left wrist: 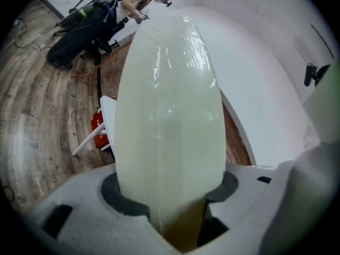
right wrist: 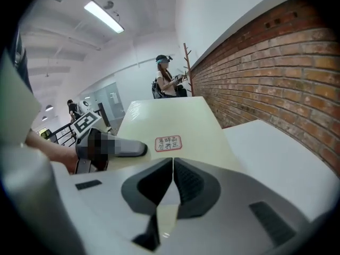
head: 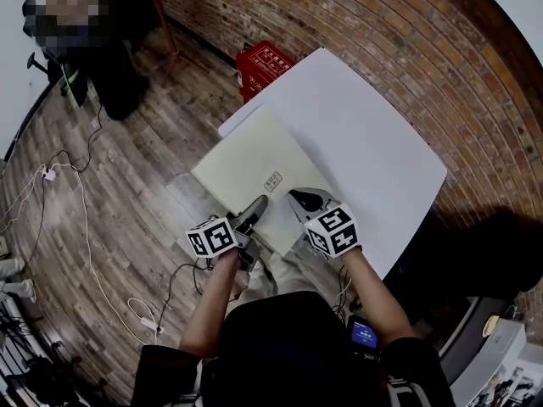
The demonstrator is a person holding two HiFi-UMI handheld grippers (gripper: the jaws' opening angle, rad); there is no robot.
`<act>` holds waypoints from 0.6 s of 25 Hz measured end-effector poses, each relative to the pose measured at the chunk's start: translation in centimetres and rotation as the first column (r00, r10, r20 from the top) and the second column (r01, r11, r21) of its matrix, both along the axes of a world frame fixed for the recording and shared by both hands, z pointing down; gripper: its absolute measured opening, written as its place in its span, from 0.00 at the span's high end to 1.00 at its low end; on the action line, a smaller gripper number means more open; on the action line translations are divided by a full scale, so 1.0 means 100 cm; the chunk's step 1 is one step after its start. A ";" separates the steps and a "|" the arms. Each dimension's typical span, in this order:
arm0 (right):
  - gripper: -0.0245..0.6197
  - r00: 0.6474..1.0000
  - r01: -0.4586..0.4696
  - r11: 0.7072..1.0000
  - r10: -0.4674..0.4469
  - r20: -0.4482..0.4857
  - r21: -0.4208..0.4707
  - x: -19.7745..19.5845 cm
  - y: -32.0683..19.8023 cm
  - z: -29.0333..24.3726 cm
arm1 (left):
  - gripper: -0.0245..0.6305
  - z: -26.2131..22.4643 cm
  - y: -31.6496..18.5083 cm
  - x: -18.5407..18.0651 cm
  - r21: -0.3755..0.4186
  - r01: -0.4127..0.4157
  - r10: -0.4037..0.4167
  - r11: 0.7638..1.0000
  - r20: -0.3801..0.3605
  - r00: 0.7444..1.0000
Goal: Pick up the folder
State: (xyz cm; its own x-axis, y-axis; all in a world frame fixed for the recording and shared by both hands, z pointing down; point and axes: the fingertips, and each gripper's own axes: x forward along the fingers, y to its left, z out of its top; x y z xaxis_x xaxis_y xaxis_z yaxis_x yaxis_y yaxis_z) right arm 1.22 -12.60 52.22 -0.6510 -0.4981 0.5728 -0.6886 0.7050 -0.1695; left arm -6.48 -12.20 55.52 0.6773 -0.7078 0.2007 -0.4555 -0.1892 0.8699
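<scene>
A cream folder (head: 254,164) with a small red-framed label (head: 272,181) hangs tilted over the near left corner of the white table (head: 373,142). My left gripper (head: 254,206) is shut on its near left edge. In the left gripper view the folder (left wrist: 170,116) bulges wide between the dark pads of that gripper (left wrist: 170,195). My right gripper (head: 301,200) is shut on the folder's near edge, to the right of the left one. In the right gripper view its pads meet on the thin folder edge (right wrist: 172,179), with the label (right wrist: 168,143) just ahead and the left gripper (right wrist: 114,149) beside it.
A brick wall (head: 382,32) runs behind the table. A red crate (head: 261,64) stands on the wooden floor by the table's far corner. Cables (head: 76,193) trail over the floor at left. A person (head: 93,32) sits at the far upper left.
</scene>
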 end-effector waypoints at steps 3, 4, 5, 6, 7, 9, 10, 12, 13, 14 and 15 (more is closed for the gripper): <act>0.91 0.998 -0.054 0.996 0.051 0.038 0.067 0.006 -0.004 -0.022 | 0.55 -0.016 0.004 -0.006 0.031 -0.004 0.003 1.000 0.022 1.000; 0.91 0.997 -0.072 0.993 0.067 0.048 0.098 0.008 -0.005 -0.030 | 0.55 -0.021 0.006 -0.008 0.039 -0.008 0.007 0.999 0.023 1.000; 0.91 0.995 -0.088 0.988 0.081 0.056 0.128 0.010 -0.006 -0.038 | 0.55 -0.026 0.007 -0.010 0.048 -0.011 0.009 0.999 0.023 1.000; 0.91 0.993 -0.103 0.983 0.094 0.066 0.155 0.010 -0.006 -0.046 | 0.55 -0.031 0.009 -0.013 0.057 -0.011 0.010 0.998 0.023 1.000; 0.91 0.991 -0.118 0.977 0.106 0.078 0.177 0.010 -0.006 -0.054 | 0.55 -0.036 0.011 -0.016 0.067 -0.008 0.007 0.998 0.025 1.000; 0.91 0.985 -0.150 0.968 0.130 0.109 0.202 0.010 -0.006 -0.068 | 0.55 -0.047 0.013 -0.022 0.091 0.000 -0.003 0.996 0.037 0.999; 0.91 0.983 -0.162 0.965 0.139 0.124 0.205 0.010 -0.006 -0.074 | 0.55 -0.053 0.014 -0.025 0.103 0.004 -0.009 0.995 0.044 0.999; 0.91 0.980 -0.170 0.964 0.144 0.136 0.205 0.008 -0.003 -0.083 | 0.55 -0.064 0.016 -0.030 0.128 0.011 -0.018 0.992 0.054 0.998; 0.91 0.981 -0.169 0.963 0.143 0.132 0.209 0.006 0.000 -0.087 | 0.55 -0.070 0.018 -0.033 0.141 0.015 -0.023 0.990 0.056 0.998; 0.91 0.982 -0.167 0.962 0.142 0.126 0.218 0.004 0.003 -0.091 | 0.55 -0.075 0.019 -0.035 0.154 0.019 -0.029 0.988 0.059 0.998; 0.91 0.982 -0.166 0.959 0.141 0.122 0.229 0.002 0.006 -0.095 | 0.55 -0.081 0.020 -0.038 0.167 0.024 -0.035 0.986 0.063 0.997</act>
State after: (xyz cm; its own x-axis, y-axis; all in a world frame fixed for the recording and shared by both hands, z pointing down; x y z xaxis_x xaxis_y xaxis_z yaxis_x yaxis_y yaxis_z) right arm 1.44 -11.99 42.76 -0.6053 -0.7101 0.3598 -0.7794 0.6206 -0.0865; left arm -10.23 -10.16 47.46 0.6452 -0.7542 0.1216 -0.5177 -0.3146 0.7956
